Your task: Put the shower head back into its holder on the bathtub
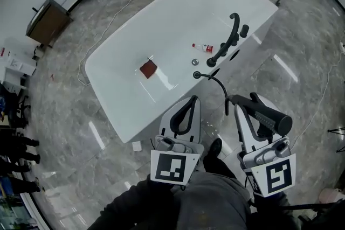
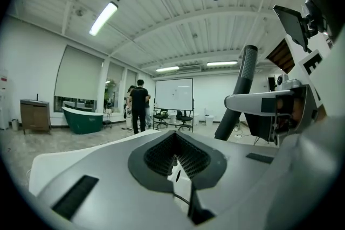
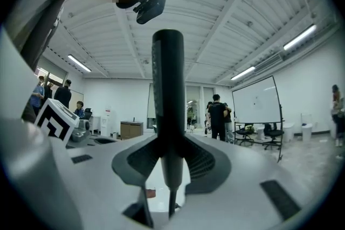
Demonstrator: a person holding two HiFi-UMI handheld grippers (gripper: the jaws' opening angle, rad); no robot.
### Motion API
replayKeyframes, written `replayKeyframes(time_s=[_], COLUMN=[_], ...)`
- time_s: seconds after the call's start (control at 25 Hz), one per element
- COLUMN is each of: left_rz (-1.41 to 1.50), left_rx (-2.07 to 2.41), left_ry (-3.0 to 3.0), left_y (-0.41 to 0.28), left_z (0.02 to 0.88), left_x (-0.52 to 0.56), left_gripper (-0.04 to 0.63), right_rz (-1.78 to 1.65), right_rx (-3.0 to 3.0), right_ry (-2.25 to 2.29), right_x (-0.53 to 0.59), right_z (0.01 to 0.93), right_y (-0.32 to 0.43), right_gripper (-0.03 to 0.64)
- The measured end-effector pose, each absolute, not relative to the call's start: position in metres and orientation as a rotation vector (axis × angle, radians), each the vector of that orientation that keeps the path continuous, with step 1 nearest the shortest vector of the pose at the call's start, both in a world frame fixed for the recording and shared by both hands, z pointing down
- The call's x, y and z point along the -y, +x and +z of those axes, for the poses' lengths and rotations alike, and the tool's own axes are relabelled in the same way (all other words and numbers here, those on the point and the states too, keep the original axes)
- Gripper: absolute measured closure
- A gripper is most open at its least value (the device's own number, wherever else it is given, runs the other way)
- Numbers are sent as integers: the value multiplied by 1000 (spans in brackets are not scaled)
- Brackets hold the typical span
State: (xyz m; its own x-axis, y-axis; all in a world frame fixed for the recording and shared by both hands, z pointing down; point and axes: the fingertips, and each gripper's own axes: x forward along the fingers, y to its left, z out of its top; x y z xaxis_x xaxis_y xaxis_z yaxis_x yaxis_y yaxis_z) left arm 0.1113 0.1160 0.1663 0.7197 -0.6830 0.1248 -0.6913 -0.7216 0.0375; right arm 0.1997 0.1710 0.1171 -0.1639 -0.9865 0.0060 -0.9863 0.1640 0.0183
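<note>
- The black cylindrical shower head (image 3: 167,94) is clamped upright between the fingers of the right gripper (image 3: 168,165), closed tight on its handle.
- The shower head is held over the grey marble floor (image 1: 302,51), just outside the near corner of the white oval bathtub (image 1: 161,19); its thin dark hose (image 1: 220,85) curves back to the tub's rim.
- The black tap fitting (image 1: 229,40) stands on that rim, apart from the shower head.
- The left gripper (image 2: 175,140) has its fingers closed together and holds nothing.

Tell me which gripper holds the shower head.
The right gripper, clamped on the black shower head; the left gripper is shut on nothing.
</note>
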Motion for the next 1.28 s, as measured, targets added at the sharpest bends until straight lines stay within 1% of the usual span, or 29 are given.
replayKeyframes(time_s=[0.2, 0.4, 0.88, 1.12, 1.28], left_rz=[189, 184, 125, 94, 83], left_rx=[1221, 1281, 1230, 1190, 1155], left_ry=[2789, 2747, 2737, 2735, 2747], left_y=[106, 96, 93, 86, 87], left_z=[168, 183, 186, 192, 187], left_x=[-103, -72, 6, 40, 56], left_gripper=[592, 592, 592, 592, 592], right_rz=[-2, 14, 14, 10, -64], right_rx=[2447, 2472, 2461, 2507, 2546], right_ry=[1948, 1885, 1850, 1831, 1802], right_x=[-150, -118, -38, -2, 15], right_z=[114, 131, 123, 94, 58], right_y=[202, 196, 178, 165, 151], right_gripper=[476, 476, 476, 476, 477])
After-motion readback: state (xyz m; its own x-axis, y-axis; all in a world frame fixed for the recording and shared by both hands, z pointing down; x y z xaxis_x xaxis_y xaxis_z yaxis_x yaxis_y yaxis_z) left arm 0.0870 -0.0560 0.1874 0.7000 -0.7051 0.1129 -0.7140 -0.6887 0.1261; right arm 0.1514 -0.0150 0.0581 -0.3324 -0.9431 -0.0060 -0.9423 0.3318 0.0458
